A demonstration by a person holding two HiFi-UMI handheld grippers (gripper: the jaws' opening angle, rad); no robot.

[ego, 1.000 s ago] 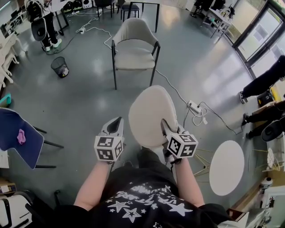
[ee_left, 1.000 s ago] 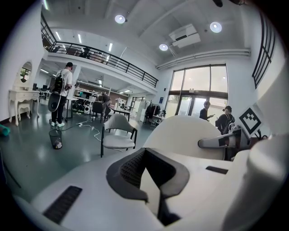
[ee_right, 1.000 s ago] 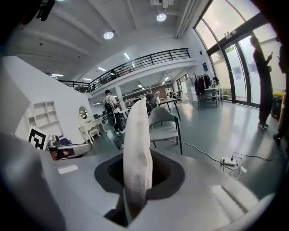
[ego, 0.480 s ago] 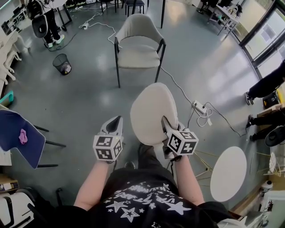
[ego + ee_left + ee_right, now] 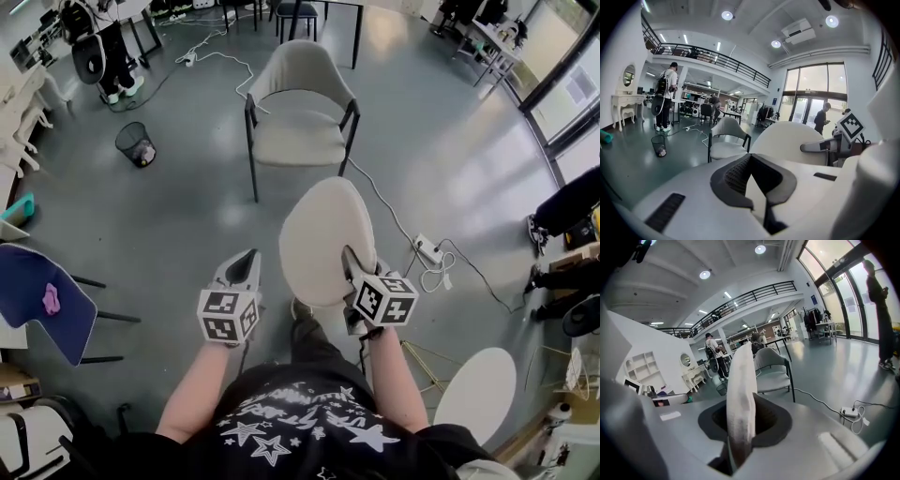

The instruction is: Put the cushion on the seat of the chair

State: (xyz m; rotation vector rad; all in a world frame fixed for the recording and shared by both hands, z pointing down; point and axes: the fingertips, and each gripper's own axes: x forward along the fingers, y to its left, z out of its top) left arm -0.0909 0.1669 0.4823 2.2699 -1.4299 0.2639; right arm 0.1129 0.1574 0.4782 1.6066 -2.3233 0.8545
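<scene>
Beige fabric cushion (image 5: 317, 239) clamped by its near edge in the right gripper (image 5: 350, 261), standing on edge with one broad face turned toward the left gripper (image 5: 246, 262) and showing edge-on between the jaws in the right gripper view. Probably carried this way to keep it off the floor (image 5: 187, 216) and ready to tip flat on arrival. Not yet at the chair (image 5: 298, 141): chair well ahead, padded seat bare, backrest on the far side. Left gripper just beside the cushion, apart from it, jaws together on nothing, seemingly kept free to steady or press the cushion down at the seat. Both forearms stretched forward from the torso, roughly parallel and level with each other, grippers aimed ahead and slightly downward toward the chair. Cable (image 5: 375, 197) trailing over the floor near the chair's right legs: worth stepping around.
</scene>
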